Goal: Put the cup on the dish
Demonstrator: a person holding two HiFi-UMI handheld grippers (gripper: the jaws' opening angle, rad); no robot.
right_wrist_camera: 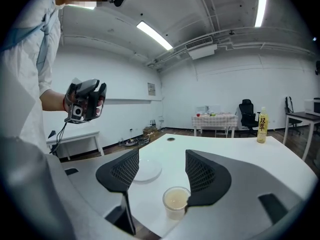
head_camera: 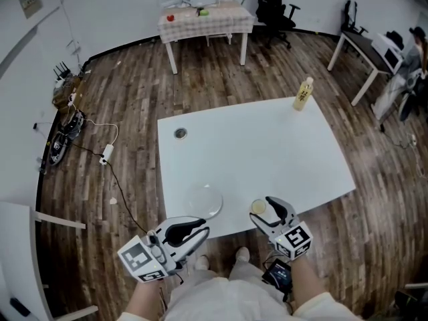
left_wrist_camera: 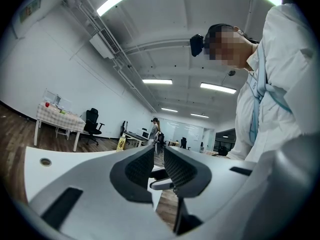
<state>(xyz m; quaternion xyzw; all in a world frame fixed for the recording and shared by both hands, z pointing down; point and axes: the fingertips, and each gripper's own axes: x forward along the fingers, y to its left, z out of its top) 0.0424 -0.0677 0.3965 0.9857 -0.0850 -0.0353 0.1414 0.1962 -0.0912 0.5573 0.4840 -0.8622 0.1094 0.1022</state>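
Note:
A small clear cup [head_camera: 258,207] of pale drink stands near the white table's [head_camera: 267,152] front edge. In the right gripper view the cup [right_wrist_camera: 175,201] sits low between the wide-apart jaws of my right gripper [right_wrist_camera: 162,157], close against the right one. That gripper [head_camera: 267,213] is open. The clear round dish [head_camera: 202,201] lies on the table left of the cup, and shows beyond the left jaw as the dish [right_wrist_camera: 145,170]. My left gripper [head_camera: 193,232] hovers by the table's front edge below the dish. Its jaws [left_wrist_camera: 159,157] are nearly together with nothing between them.
A yellow-labelled bottle [head_camera: 303,93] stands at the table's far right corner, and a round grommet [head_camera: 180,134] sits at its far left. A checked-cloth table [head_camera: 206,20], office chairs and desks stand farther back. Cables lie on the wood floor at left.

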